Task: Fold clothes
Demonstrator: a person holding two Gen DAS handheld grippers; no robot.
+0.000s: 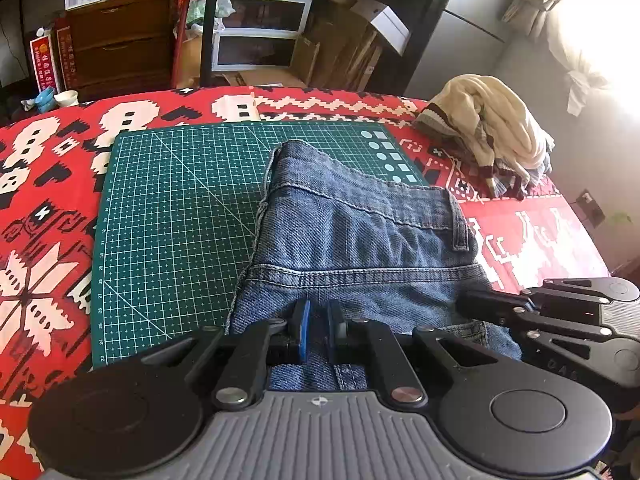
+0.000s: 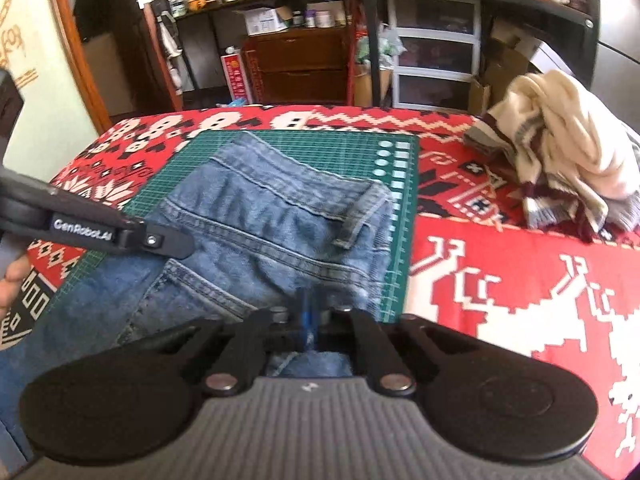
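Blue jeans (image 1: 360, 240) lie folded on the green cutting mat (image 1: 180, 208), waistband and belt loop toward the right. My left gripper (image 1: 318, 330) is at the near edge of the jeans, its blue pads (image 1: 301, 328) closed on a fold of denim. My right gripper (image 2: 307, 316) is shut on the near edge of the jeans (image 2: 260, 232) too, its pads pressed almost together. In the left wrist view the right gripper (image 1: 472, 304) rests against the denim's right side. The right wrist view shows the left gripper's finger (image 2: 172, 242) over the jeans, with a person's hand (image 2: 12, 284) behind it.
The mat lies on a red, white and black patterned cloth (image 1: 48, 184) that covers the table. A heap of cream and maroon clothes (image 1: 492, 136) sits at the far right. Shelves, drawers and cardboard boxes (image 1: 344, 44) stand behind the table.
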